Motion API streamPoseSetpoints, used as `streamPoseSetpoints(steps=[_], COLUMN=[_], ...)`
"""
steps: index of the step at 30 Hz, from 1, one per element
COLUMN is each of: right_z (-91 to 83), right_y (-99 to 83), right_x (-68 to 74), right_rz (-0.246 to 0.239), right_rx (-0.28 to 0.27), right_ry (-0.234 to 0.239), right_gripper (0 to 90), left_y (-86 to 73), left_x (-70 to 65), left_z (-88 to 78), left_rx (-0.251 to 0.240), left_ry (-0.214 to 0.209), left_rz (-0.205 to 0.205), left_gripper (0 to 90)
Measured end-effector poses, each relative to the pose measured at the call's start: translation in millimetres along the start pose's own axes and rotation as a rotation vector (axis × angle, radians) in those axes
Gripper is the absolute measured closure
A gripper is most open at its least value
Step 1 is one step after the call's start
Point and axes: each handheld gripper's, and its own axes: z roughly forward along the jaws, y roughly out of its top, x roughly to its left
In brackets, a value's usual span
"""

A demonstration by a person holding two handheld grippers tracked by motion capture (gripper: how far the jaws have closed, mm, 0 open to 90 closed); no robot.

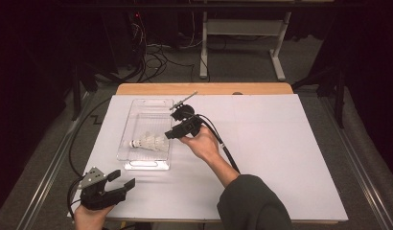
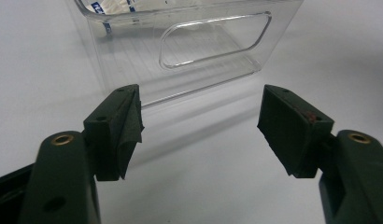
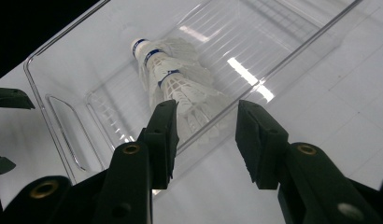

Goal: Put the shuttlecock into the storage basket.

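A clear plastic bin point(image 1: 147, 125) stands on the white table cover point(image 1: 281, 158), and everything else is placed from it. Inside the bin lie white shuttlecocks point(image 1: 149, 142), stacked one into another on their side, cork end toward the bin's left wall in the high view.

The right gripper point(image 1: 171, 133) hovers at the bin's right-hand wall, just above its rim, held by a hand point(image 1: 203, 143) that comes in from the bin's right. Its jaws stand apart with nothing pressed between them. The right gripper view gives what the high view cannot: the two black pads point(image 3: 164, 135) frame the feathered skirts of the shuttlecocks point(image 3: 178, 84) from outside the clear wall point(image 3: 273, 70), with a gap on each side (the blue bands near the cork ends read clearly here, while from above they are a faint smudge).

The left gripper point(image 1: 125, 181) sits near the table's front edge, well apart from the bin's near end, in the person's left hand point(image 1: 91, 215). Its jaws are spread wide and empty. The left gripper view looks straight at the bin's near end wall point(image 2: 213, 42) with its oval handle cut-out, a detail barely readable from above, and shows bare white surface between the pads point(image 2: 287, 130).
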Motion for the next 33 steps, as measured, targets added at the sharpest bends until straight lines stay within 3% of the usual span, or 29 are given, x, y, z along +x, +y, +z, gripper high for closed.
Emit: streamPoseSetpoints(steps=[33], right_z=[-23.7], right_y=[-28.4], right_x=[-27.5], right_rz=[0.046], right_rx=[-0.046], right_ry=[-0.030], right_gripper=[58.9], left_y=[0.0], left_x=[-0.3], left_z=[0.9], left_rx=[0.001], left_ry=[0.000], left_rz=[-0.003], left_gripper=[31.3])
